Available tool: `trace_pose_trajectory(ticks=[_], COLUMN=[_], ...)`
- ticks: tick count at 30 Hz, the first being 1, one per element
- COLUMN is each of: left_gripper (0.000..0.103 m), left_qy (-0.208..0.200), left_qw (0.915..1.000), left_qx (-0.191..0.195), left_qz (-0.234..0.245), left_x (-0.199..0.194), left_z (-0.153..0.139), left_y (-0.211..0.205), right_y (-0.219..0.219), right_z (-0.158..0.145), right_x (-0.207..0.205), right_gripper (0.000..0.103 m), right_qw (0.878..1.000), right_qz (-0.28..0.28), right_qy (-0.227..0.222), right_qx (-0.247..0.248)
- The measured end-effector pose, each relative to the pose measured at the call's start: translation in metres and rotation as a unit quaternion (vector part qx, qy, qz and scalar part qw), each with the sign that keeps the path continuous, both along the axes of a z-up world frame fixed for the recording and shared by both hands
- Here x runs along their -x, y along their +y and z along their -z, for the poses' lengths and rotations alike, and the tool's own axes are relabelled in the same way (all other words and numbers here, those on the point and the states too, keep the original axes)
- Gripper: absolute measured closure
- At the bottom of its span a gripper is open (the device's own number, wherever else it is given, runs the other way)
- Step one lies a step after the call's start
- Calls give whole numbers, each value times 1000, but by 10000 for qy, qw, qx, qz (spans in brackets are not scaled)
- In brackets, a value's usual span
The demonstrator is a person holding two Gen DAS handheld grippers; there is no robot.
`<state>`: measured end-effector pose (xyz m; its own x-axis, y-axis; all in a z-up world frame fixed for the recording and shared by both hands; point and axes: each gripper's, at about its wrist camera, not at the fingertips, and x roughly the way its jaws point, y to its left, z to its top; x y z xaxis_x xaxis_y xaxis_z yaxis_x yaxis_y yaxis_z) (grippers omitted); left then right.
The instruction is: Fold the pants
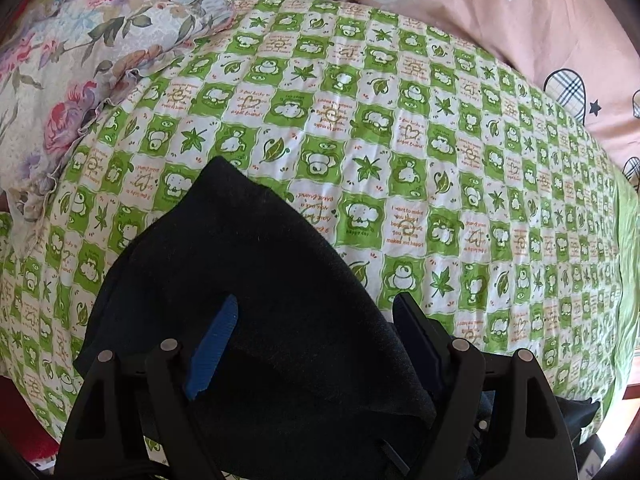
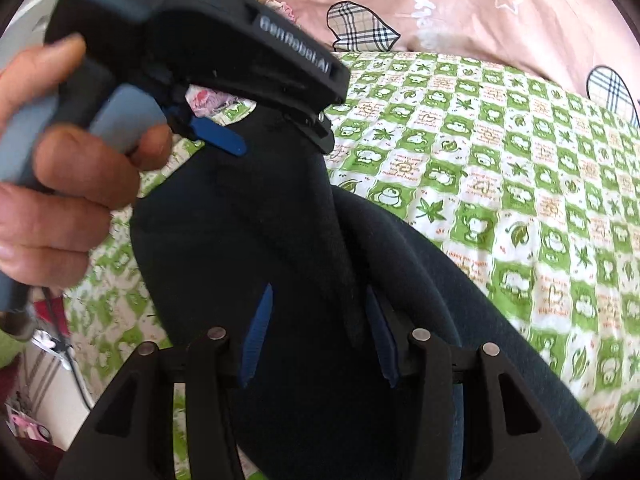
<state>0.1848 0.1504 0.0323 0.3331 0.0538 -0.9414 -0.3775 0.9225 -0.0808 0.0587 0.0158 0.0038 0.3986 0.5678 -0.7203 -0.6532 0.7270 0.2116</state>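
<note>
The dark navy pants lie on the green checked bed sheet. My left gripper is open, its blue-padded fingers spread apart with pants cloth bunched between and over them. In the right wrist view the pants rise in a fold up to the left gripper, held in a hand above. My right gripper is open too, its fingers either side of a raised ridge of cloth, not clamped on it.
A floral pillow lies at the left head of the bed. A pink quilt with plaid patches runs along the far side. The bed edge and floor clutter show at the lower left of the right wrist view.
</note>
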Motion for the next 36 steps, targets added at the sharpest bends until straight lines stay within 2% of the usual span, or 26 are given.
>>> trace_pose_trajectory(ticks=[1, 5, 6, 7, 9, 10, 12, 14, 21, 26, 31, 36], left_gripper=[23, 23, 25, 30, 52, 70, 83, 91, 95, 96, 96, 96], left_qy=[7, 161, 185, 204, 211, 198, 140, -34, -841, -1480, -1802, -1918], left_qw=[10000, 9997, 9995, 9994, 9993, 9995, 9998, 9998, 9964, 9869, 9772, 9715], left_qx=[-37, -199, -245, -287, -292, -244, -132, -149, 129, 614, 1000, 1208], left_qz=[-4, -55, -46, -27, 44, 78, 108, 105, 34, -213, -517, -688], left_x=[-3, -10, -11, -11, -8, -5, 1, 13, 71, 126, 171, 190], left_z=[-1, 7, 9, 12, 16, 17, 16, 10, -20, -31, -15, 4], left_y=[1, 4, 4, 4, 3, 3, 3, 5, 18, 43, 69, 86], right_y=[1, 3, 3, 2, 2, 1, 0, -1, 7, 15, 25, 31], right_z=[2, 8, 8, 8, 7, 6, 3, -3, -37, -43, -35, -25], right_x=[-2, -6, -5, -5, -3, -2, 1, 6, 36, 52, 64, 69], right_gripper=[56, 80, 82, 85, 91, 94, 95, 96, 96, 96, 96, 96], right_qw=[10000, 9999, 9999, 9999, 9999, 9999, 9999, 9998, 9967, 9946, 9942, 9941], right_qz=[-15, -73, -79, -85, -103, -112, -141, -168, -656, -919, -1032, -1060], right_qy=[17, 40, 49, 42, 25, 19, 16, -41, -344, -281, -228, -212], right_qx=[11, 79, 77, 69, 46, 36, -5, -67, -330, -380, -214, 9])
